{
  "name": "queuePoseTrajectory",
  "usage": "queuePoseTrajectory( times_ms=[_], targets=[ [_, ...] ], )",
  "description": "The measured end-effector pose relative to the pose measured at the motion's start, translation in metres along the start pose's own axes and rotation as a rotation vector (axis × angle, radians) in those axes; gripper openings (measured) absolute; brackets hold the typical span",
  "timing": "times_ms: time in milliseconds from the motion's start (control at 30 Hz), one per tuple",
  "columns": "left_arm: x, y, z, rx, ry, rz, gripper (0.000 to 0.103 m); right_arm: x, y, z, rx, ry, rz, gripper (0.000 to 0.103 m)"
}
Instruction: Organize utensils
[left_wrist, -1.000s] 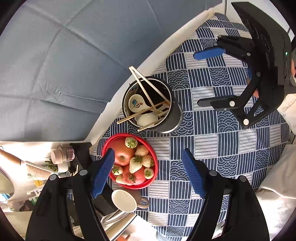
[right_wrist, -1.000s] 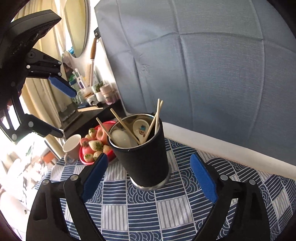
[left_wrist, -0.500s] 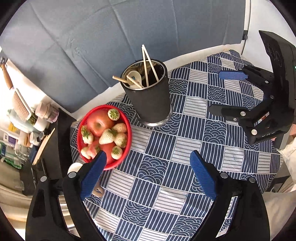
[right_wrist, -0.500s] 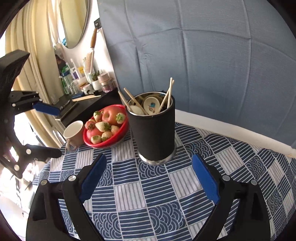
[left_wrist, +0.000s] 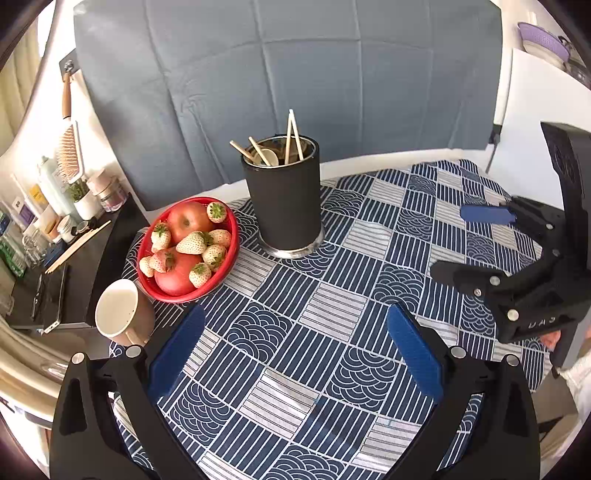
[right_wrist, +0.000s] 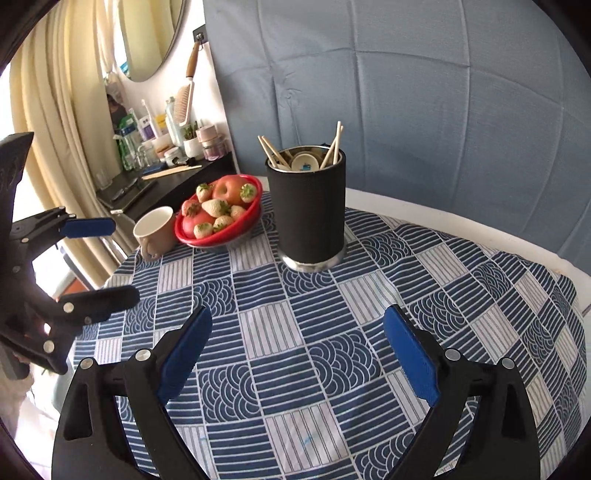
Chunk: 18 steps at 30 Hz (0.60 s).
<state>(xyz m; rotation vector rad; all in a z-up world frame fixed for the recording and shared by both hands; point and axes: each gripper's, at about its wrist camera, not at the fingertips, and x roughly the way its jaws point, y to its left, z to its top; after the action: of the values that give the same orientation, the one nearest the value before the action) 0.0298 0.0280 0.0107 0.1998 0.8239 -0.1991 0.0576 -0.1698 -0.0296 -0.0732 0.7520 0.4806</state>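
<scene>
The holder (left_wrist: 282, 195) stands upright on the worktop (left_wrist: 332, 332) at 12 o'clock from both grippers, chopsticks (left_wrist: 291, 134) and spoon (left_wrist: 267, 157) inside. The left gripper (left_wrist: 295, 350) is still spreading, nothing between its fingers; the right gripper (right_wrist: 295, 350) is spread and empty too. The tall holder could tip if a finger catches a chopstick, and the bowl (left_wrist: 188, 251) just beside at 9 o'clock, with the mug (left_wrist: 118, 314), crowds that side. How many spoons lie inside is hidden by the rim.

Near tablecloth (left_wrist: 306, 354) bare; holder (left_wrist: 282, 206) stands beyond.
</scene>
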Motion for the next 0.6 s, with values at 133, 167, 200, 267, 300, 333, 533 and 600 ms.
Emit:
queuePoseTrajectory(
  times_ms=[133, 167, 200, 267, 300, 333, 533, 600],
  targets=[
    [-0.002, 0.002, -0.014, -0.075, -0.036, -0.003, 0.097, -0.005, 0.0, -0.012, 0.004, 0.011, -0.018, 0.09],
    [-0.001, 0.003, -0.017, -0.093, -0.044, -0.003, 0.097, -0.006, 0.001, -0.014, 0.001, 0.012, -0.025, 0.09],
    [-0.001, 0.004, -0.02, -0.11, -0.046, -0.003, 0.097, -0.007, 0.001, -0.016, 0.001, 0.012, -0.03, 0.09],
    [-0.002, 0.006, -0.026, -0.142, -0.061, -0.005, 0.097, -0.009, 0.001, -0.02, 0.009, 0.01, -0.036, 0.09],
    [-0.002, 0.007, -0.028, -0.151, -0.067, -0.016, 0.097, -0.011, 0.001, -0.022, 0.012, 0.005, -0.037, 0.09],
    [-0.002, 0.007, -0.029, -0.158, -0.07, -0.024, 0.097, -0.012, 0.001, -0.023, 0.016, 0.001, -0.037, 0.09],
    [-0.008, 0.006, -0.038, -0.188, -0.095, -0.032, 0.097, -0.014, 0.003, -0.026, 0.039, -0.022, -0.051, 0.091],
    [-0.01, 0.007, -0.04, -0.197, -0.103, -0.022, 0.097, -0.015, 0.004, -0.026, 0.044, -0.028, -0.062, 0.092]
  ],
)
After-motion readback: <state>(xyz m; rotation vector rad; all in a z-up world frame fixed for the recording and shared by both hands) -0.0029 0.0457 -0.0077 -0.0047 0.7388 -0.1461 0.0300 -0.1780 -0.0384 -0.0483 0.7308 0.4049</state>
